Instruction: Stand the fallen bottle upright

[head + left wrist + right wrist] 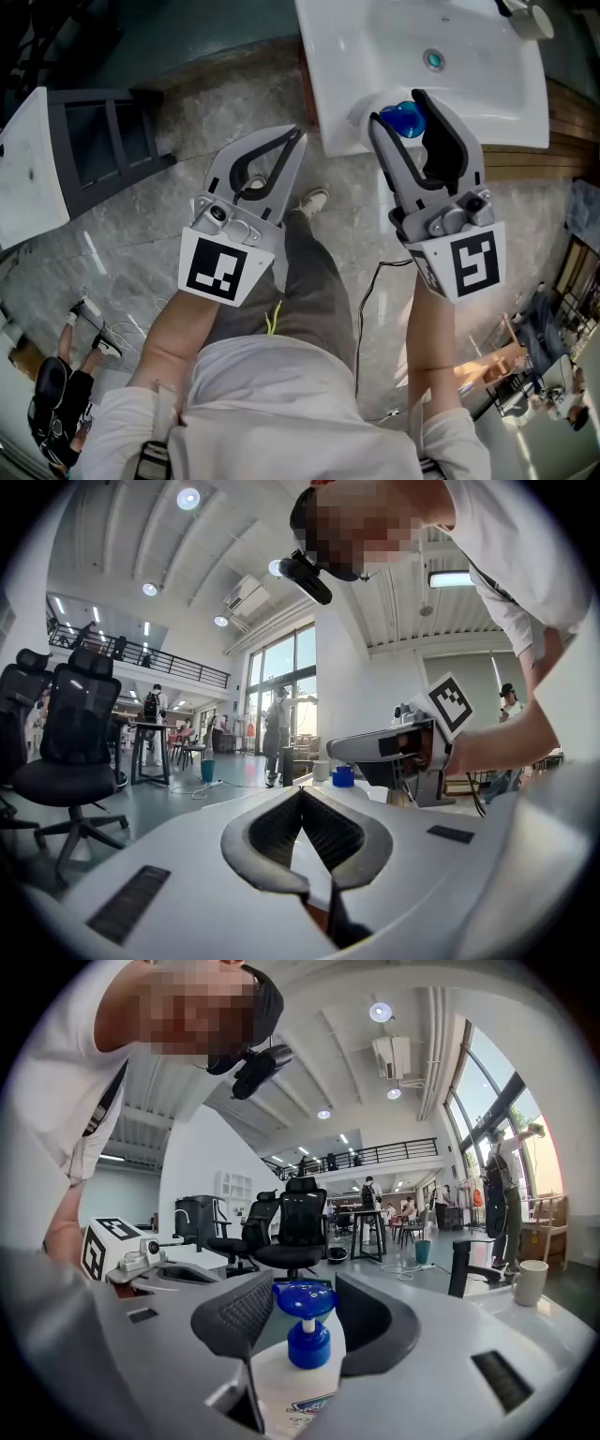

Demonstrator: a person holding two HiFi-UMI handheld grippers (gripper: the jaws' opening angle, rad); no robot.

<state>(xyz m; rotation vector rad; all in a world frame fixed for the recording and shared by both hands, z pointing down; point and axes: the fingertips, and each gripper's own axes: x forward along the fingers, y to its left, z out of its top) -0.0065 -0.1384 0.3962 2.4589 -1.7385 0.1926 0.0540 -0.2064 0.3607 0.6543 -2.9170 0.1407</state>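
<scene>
A white pump bottle with a blue pump head (405, 119) stands upright at the near edge of the white table (487, 94). My right gripper (398, 108) reaches in level, its jaws wide and closed on the bottle's body. In the right gripper view the bottle (298, 1387) fills the gap low between the jaws, and its blue pump head (306, 1303) rises between the fingertips of the right gripper (305, 1288). My left gripper (298, 137) hovers left of the table over the floor, shut and empty. In its own view the left gripper (302, 790) has its tips touching.
A small teal fitting (433, 59) sits in the tabletop and a white cup (530, 1282) stands at its far side. A dark frame (108, 141) stands on the marble floor at left. Black office chairs (298, 1222) are farther off.
</scene>
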